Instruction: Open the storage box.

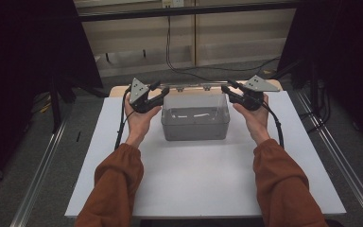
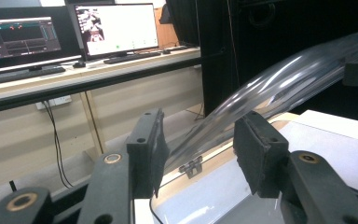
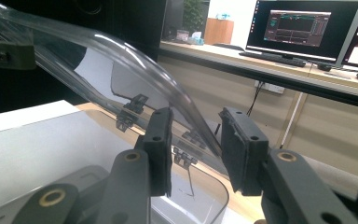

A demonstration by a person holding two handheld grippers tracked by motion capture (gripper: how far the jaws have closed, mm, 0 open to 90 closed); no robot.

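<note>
My left tool [image 2: 198,156] part open around the clear lid [image 2: 279,88] edge, pads apart from it, right tool [image 3: 193,149] likewise, lid raised above the clear box [image 1: 195,118] mid-surface [image 1: 194,184]

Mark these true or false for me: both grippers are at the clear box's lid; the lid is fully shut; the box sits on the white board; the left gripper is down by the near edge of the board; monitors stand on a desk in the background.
1. Both grippers are at the lid. True: the left gripper and right gripper each have the clear lid between their jaws.
2. The lid is fully shut. False: both gripper views show it raised at a slant, hinged up off the clear box.
3. The box sits on the white board. True.
4. The left gripper is by the board's near edge. False: it is at the box's far left corner.
5. Monitors stand on a desk behind. True.
</note>
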